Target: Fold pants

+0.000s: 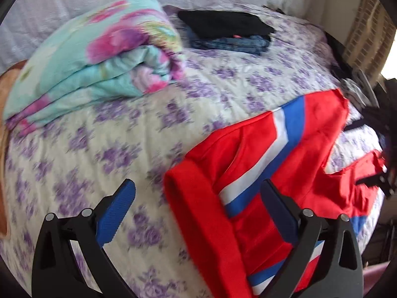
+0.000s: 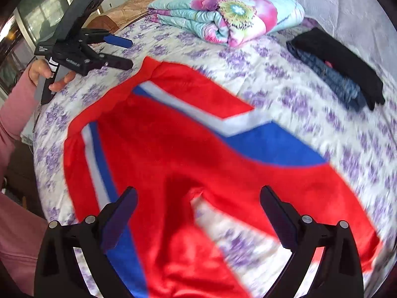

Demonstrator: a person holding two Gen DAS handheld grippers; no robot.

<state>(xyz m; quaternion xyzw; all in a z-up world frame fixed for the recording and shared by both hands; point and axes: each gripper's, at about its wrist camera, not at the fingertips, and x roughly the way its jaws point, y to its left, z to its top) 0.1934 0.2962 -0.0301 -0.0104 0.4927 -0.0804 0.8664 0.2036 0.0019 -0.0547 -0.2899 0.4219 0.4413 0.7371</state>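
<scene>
Right under my right claw lie the red pants, spread flat on the bed, and that claw is spread wide with nothing between its blue pads, only red cloth and a patch of purple-flowered bedspread showing below the gap. The crotch split sits just ahead of the pads, and the blue and white stripe runs off ahead and to the right. Over on my left claw, the same story: jaws wide apart, holding nothing. The pants' waistband end lies beneath its right finger, with bare bedspread under the left one. From the right wrist view I can see the left claw up ahead to the left, in the person's hand, pink sleeve behind it, clear of the pants' edge. Farther ahead of both claws sits a folded floral quilt, and to its right a small stack of folded dark clothes with jeans underneath.
</scene>
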